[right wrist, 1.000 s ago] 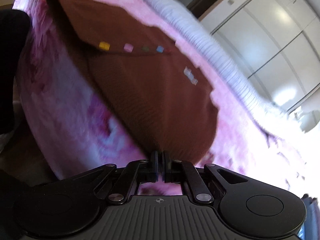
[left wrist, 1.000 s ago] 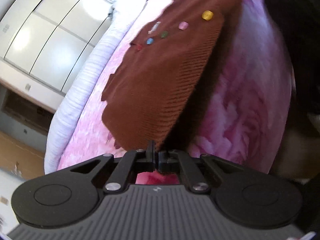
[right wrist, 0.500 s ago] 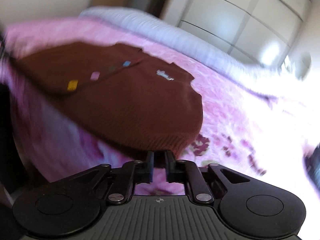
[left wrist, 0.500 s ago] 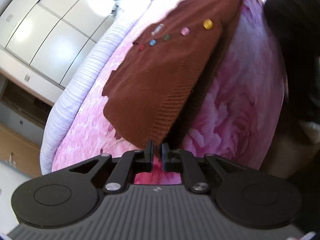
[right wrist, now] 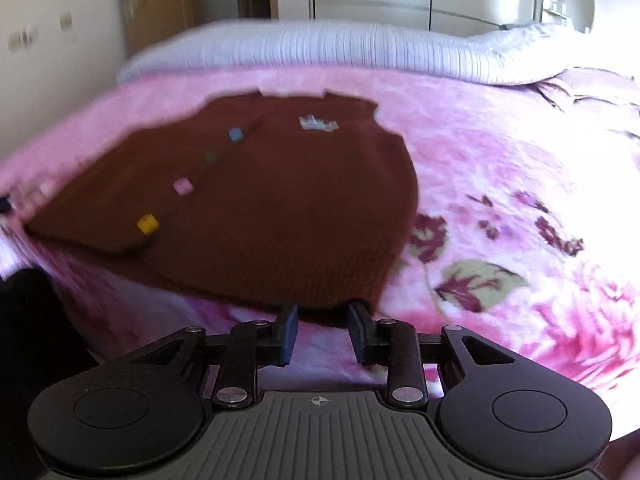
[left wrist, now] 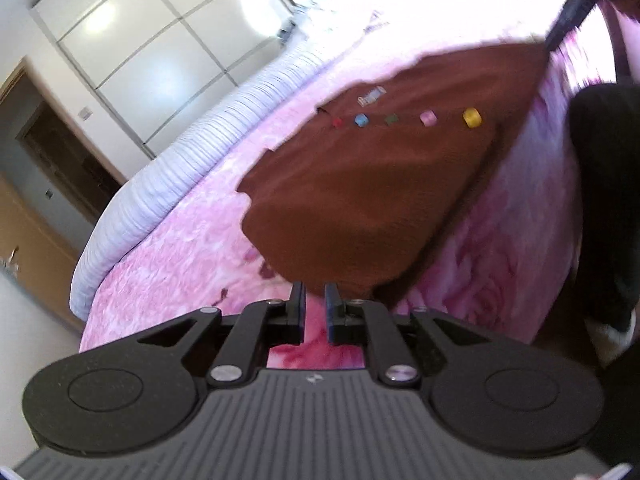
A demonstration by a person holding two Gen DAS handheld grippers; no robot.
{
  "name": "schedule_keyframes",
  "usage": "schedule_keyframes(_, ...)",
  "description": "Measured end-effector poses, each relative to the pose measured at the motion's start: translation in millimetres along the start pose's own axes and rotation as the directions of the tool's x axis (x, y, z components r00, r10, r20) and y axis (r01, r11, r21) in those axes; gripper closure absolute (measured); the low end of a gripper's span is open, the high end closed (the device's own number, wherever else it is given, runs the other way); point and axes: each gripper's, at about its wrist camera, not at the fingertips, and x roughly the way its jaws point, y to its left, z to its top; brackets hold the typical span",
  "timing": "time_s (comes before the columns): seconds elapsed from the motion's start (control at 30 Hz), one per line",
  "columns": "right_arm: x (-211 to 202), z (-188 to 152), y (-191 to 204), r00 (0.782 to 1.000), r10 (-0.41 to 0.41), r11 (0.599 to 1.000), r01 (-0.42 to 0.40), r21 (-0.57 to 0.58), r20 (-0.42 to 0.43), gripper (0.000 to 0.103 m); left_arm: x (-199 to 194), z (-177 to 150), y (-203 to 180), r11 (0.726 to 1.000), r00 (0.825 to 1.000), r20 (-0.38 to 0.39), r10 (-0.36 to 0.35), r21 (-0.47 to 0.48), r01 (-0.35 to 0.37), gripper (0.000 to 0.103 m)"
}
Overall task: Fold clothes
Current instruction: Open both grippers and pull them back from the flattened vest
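Observation:
A brown knit cardigan (left wrist: 372,192) with a row of coloured buttons (left wrist: 471,117) lies flat on a pink flowered blanket (left wrist: 192,264). My left gripper (left wrist: 315,300) is open with a narrow gap, just off the cardigan's near hem, holding nothing. In the right wrist view the same cardigan (right wrist: 256,200) lies spread out, with a small label (right wrist: 318,123) near its collar. My right gripper (right wrist: 322,316) is open wider, at the cardigan's near hem, empty.
A white ribbed quilt (right wrist: 360,50) runs along the far side of the bed. White wardrobe doors (left wrist: 160,52) stand behind. A dark shape (left wrist: 608,200) lies at the right in the left wrist view. The blanket (right wrist: 520,240) spreads right of the cardigan.
Both grippers were shut on the cardigan's hem and have opened, letting it go. The cardigan now lies flat on the blanket. The right gripper swung round and opened wider.

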Motion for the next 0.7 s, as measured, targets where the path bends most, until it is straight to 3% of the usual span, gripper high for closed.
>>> schedule_keyframes(0.07, -6, 6, 6, 0.999, -0.002, 1.0, 0.002, -0.002, 0.051, 0.067, 2, 8, 5, 0.997, 1.0, 0.021, -0.002, -0.075, 0.004, 0.092)
schedule_keyframes(0.1, -7, 8, 10, 0.997, -0.01, 1.0, 0.01, -0.006, 0.072, 0.057, 5, 12, 8, 0.994, 1.0, 0.019, -0.006, -0.113, 0.009, 0.089)
schedule_keyframes(0.13, -6, 11, 12, 0.996, -0.018, 1.0, 0.019, -0.006, 0.087, 0.039, 11, 15, 9, 0.988, 1.0, -0.006, -0.017, -0.154, 0.016, 0.086)
schedule_keyframes(0.2, 6, 18, 15, 0.996, -0.028, 1.0, 0.028, 0.009, 0.081, 0.024, 23, 23, 11, 0.971, 0.998, -0.054, -0.041, -0.235, 0.028, 0.078)
schedule_keyframes(0.37, 20, 29, 16, 1.0, -0.005, 0.999, 0.005, 0.036, -0.007, 0.024, 42, 38, 16, 0.904, 0.984, -0.158, -0.081, -0.428, 0.005, 0.06)
schedule_keyframes(0.43, 17, 31, 15, 0.999, -0.008, 0.998, 0.01, 0.056, -0.031, 0.023, 40, 41, 17, 0.871, 0.976, -0.203, -0.081, -0.491, -0.029, 0.041)
schedule_keyframes(0.47, 16, 29, 14, 0.999, -0.008, 0.997, 0.011, 0.075, -0.046, 0.023, 39, 42, 17, 0.86, 0.972, -0.22, -0.081, -0.509, -0.044, 0.037)
schedule_keyframes(0.6, 6, 27, 14, 0.995, -0.001, 0.991, 0.014, 0.135, -0.096, 0.022, 29, 47, 10, 0.857, 0.969, -0.238, -0.072, -0.512, -0.062, 0.022)
schedule_keyframes(0.7, -4, 25, 22, 0.995, -0.003, 0.992, 0.016, 0.124, -0.1, 0.022, 22, 51, 4, 0.855, 0.966, -0.251, -0.066, -0.514, -0.075, 0.019)
